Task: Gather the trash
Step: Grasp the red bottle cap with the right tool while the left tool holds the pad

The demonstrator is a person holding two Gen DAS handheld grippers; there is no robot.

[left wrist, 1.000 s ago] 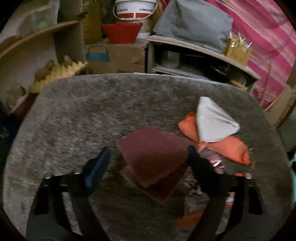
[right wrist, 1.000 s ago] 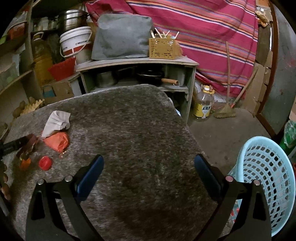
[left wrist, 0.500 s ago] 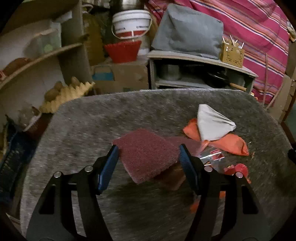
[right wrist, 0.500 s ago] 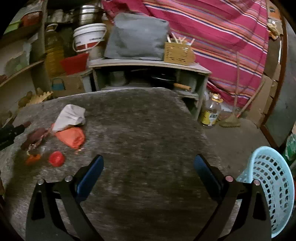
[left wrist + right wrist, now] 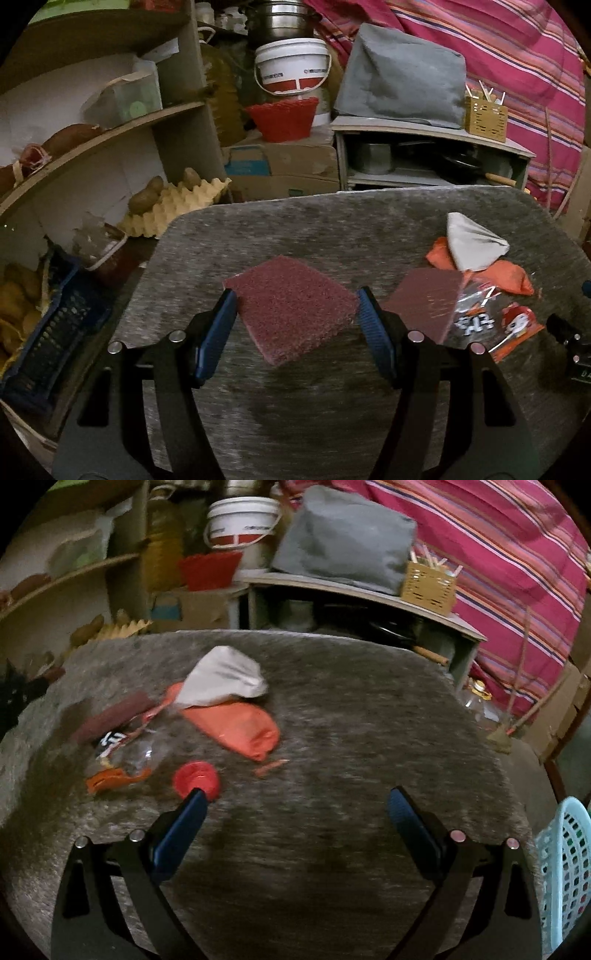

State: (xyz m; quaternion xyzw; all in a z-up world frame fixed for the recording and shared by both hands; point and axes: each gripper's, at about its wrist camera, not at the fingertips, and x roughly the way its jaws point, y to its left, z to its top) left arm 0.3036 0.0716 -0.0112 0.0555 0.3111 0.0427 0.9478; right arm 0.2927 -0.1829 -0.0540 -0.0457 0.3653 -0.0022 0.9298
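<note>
Right wrist view is blurred, jaws spread empty; left jaws pinch a maroon pad [image 5: 291,304].

No legible text on wrapper [image 5: 476,321] or bucket [image 5: 291,66].

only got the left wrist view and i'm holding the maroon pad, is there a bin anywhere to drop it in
Observer: Yes. In the right wrist view a light blue basket sits beyond the table's near right corner, lower than the tabletop.
Operator: is the other hand-held gripper carrying anything
Observer: No. The right hand-held gripper is open and empty above the grey table.
Operator: what trash is closest to it
Observer: A red cap lies right at the fingertip on the picture's left. I cannot tell whether they touch.
</note>
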